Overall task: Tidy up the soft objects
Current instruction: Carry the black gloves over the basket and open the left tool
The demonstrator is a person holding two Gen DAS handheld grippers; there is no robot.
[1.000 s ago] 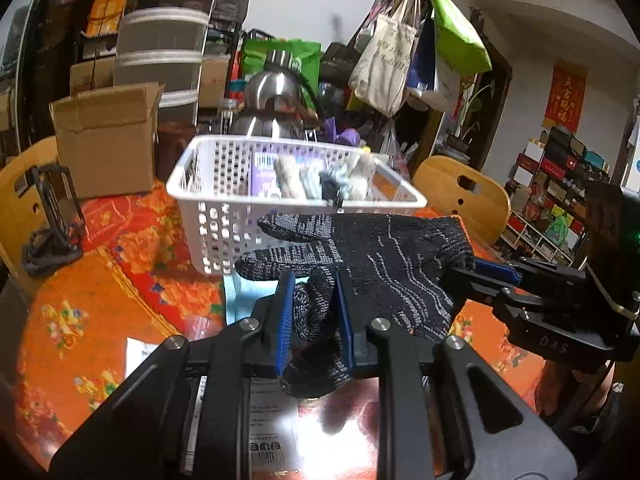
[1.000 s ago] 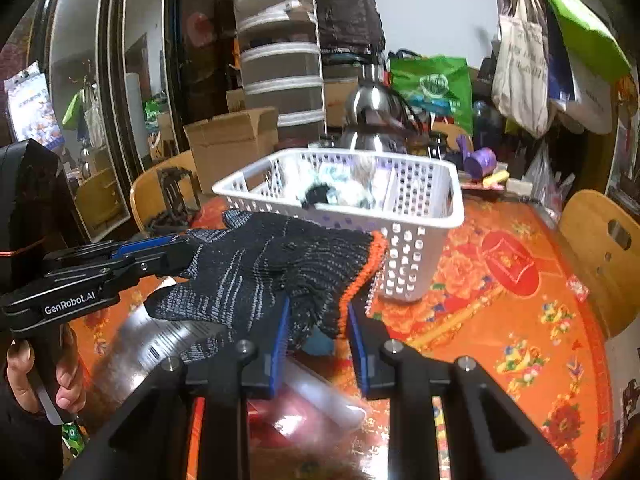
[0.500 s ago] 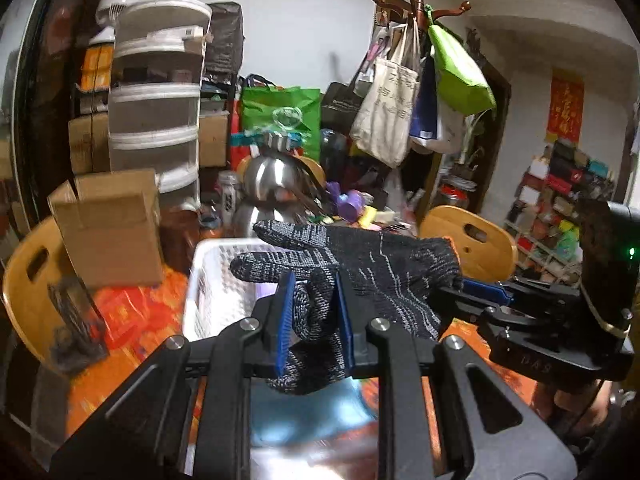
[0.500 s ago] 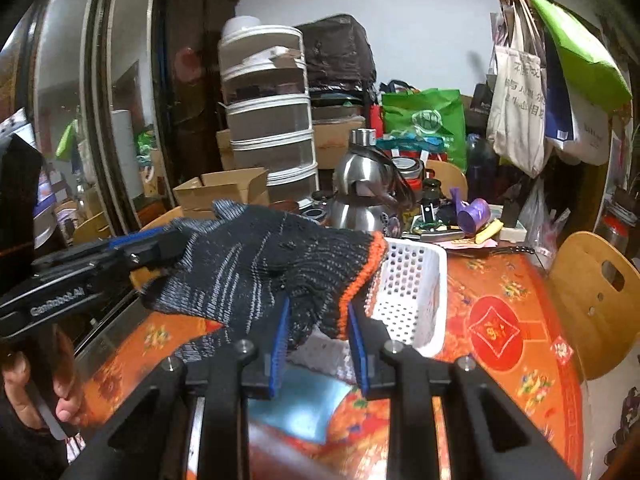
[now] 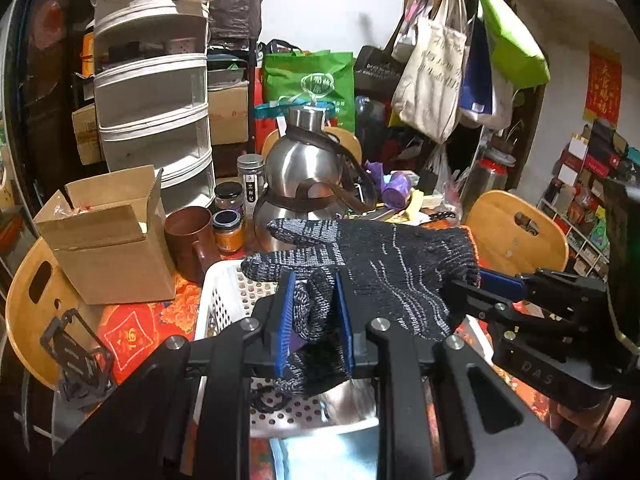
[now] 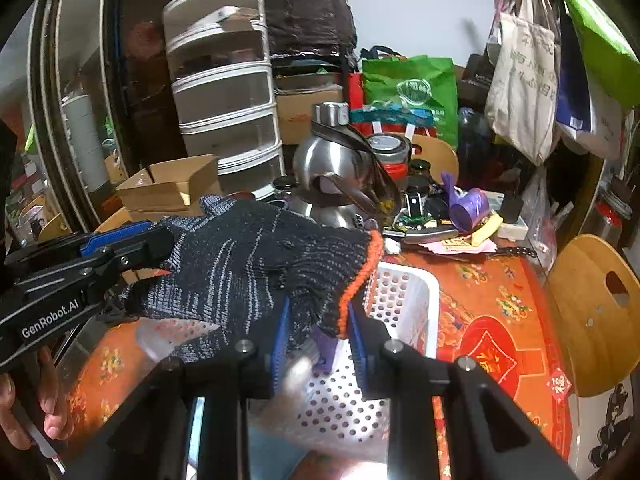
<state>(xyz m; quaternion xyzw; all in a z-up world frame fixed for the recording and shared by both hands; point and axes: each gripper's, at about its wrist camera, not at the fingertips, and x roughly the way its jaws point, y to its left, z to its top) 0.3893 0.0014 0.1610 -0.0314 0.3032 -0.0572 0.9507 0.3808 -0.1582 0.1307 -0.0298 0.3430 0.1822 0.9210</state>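
Stretching between both grippers, the glove point(image 5: 372, 264) hangs above the basket point(image 5: 224, 292), hiding its contents; left gripper point(image 5: 314, 316) pinches the fingers, right gripper point(image 6: 318, 332) the cuff.

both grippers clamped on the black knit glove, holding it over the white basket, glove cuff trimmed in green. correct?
Not quite: the cuff trim is orange, not green, as the right wrist view shows. The rest holds: the left gripper and right gripper are both shut on the black knit glove, held above the white basket.
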